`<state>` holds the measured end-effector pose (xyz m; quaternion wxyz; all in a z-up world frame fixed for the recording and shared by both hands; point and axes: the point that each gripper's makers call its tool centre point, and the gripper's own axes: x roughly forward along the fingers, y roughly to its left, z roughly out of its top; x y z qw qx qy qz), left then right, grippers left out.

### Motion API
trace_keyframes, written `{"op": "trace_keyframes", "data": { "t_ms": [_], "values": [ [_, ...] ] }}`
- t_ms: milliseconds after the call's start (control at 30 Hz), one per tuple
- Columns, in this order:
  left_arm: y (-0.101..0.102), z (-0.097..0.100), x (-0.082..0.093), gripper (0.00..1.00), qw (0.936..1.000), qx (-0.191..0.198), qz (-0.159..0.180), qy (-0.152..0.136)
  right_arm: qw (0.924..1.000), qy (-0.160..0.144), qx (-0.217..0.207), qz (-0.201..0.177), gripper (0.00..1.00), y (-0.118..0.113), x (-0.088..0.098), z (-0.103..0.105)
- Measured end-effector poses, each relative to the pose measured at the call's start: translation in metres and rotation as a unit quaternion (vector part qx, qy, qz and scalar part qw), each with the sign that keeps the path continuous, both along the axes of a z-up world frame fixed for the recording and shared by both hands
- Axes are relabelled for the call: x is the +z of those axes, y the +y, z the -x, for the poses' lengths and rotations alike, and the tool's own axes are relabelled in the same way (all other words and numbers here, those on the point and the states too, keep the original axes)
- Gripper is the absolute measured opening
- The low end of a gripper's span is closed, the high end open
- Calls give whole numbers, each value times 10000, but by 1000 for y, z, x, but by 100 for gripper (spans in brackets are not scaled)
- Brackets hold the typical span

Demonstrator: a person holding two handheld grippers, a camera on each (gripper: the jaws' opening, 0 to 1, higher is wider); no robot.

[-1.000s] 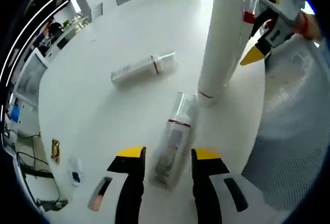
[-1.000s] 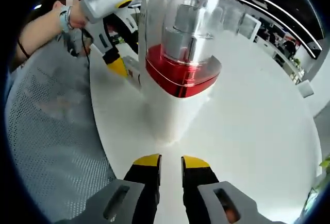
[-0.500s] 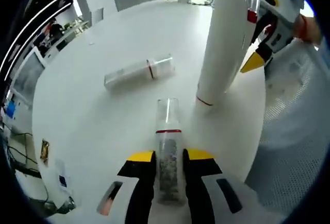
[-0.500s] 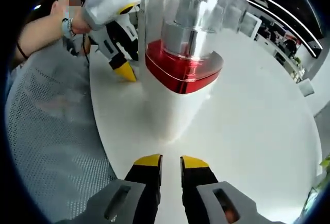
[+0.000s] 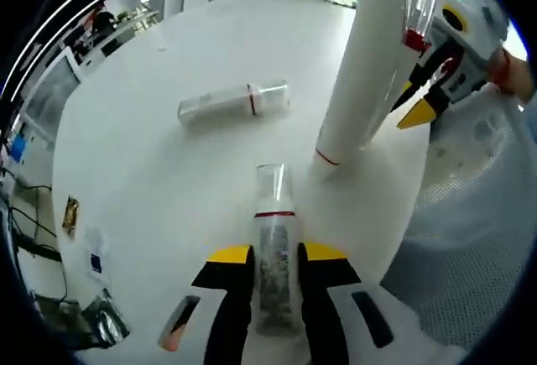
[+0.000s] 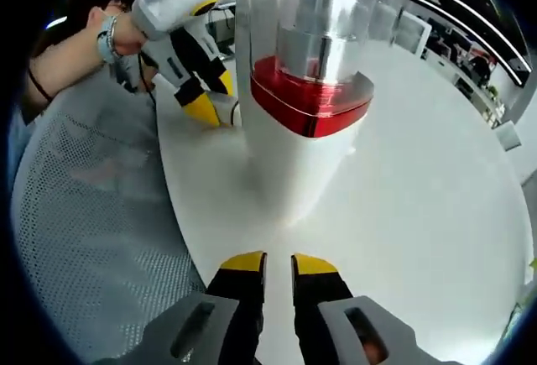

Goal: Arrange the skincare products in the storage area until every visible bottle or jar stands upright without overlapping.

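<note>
Left hand-held gripper (image 5: 273, 258) clamps a slim clear-capped tube (image 5: 273, 247); right hand-held gripper (image 6: 278, 263) nearly closed, empty.

My right gripper (image 6: 278, 266) hangs over the white table (image 6: 419, 180), its yellow-tipped jaws nearly together with nothing between them. Just beyond them a tall white bottle (image 6: 294, 164) stands upright, with a red collar and a clear cap (image 6: 315, 21) close to my camera. To the far left my left gripper (image 6: 195, 88) comes in beside the bottle's base, my hand (image 6: 117, 38) around it. Grey mesh fabric (image 6: 92, 214) lies left of the table.
</note>
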<state>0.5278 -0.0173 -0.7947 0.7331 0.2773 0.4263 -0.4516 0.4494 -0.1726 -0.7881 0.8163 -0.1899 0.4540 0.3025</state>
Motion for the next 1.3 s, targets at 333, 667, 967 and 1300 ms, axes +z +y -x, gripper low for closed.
{"op": "trace_keyframes", "data": {
  "t_ms": [333, 667, 967, 1300],
  "values": [
    [6, 0, 36, 22, 9926, 821, 892, 69, 9966, -267, 162, -766, 3, 24, 24, 2],
    [9, -3, 105, 22, 9514, 1486, 2666, -420, 9677, -776, 1401, -1948, 2, 84, 70, 21],
    [-4, 11, 158, 22, 9143, 859, 3738, -1303, 9098, -1058, 959, -3896, 14, 108, 141, 13],
    [-39, 53, 217, 23, 8515, -264, 5189, -707, 8339, -1389, 222, -5337, 33, 88, 199, -7]
  ]
}}
